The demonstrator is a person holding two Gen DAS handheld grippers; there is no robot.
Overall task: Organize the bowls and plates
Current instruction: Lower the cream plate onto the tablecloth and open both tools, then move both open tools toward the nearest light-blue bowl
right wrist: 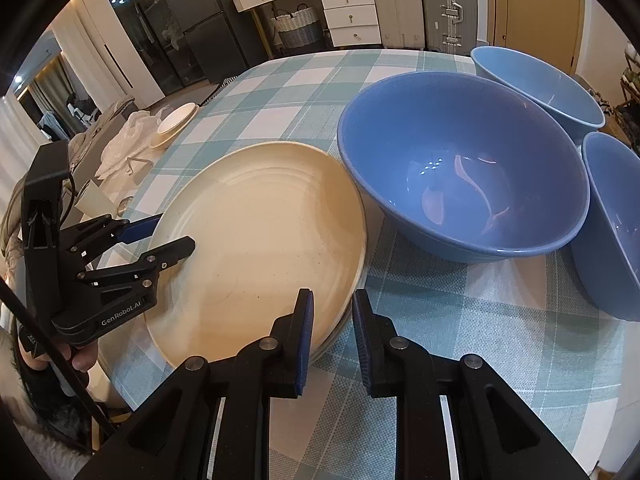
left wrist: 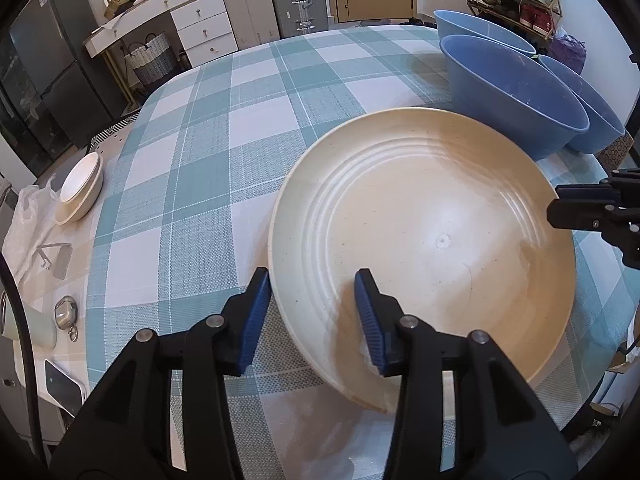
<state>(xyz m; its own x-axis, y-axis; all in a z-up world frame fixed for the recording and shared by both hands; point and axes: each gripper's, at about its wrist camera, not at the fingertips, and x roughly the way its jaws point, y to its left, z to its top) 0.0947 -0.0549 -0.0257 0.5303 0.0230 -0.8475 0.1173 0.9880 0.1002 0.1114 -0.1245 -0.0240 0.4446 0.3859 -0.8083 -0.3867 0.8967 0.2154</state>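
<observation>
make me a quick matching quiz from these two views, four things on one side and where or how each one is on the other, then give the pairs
Things:
1. cream plate
2. middle blue bowl
3. small white dishes
4. left gripper

Descriptions:
A. stacked near the table's far left edge
B. jaws open astride a plate's rim
C. between two other blue bowls
D. top of a stack, beside the bowls

Pairs: 1-D, 2-C, 3-A, 4-B
</observation>
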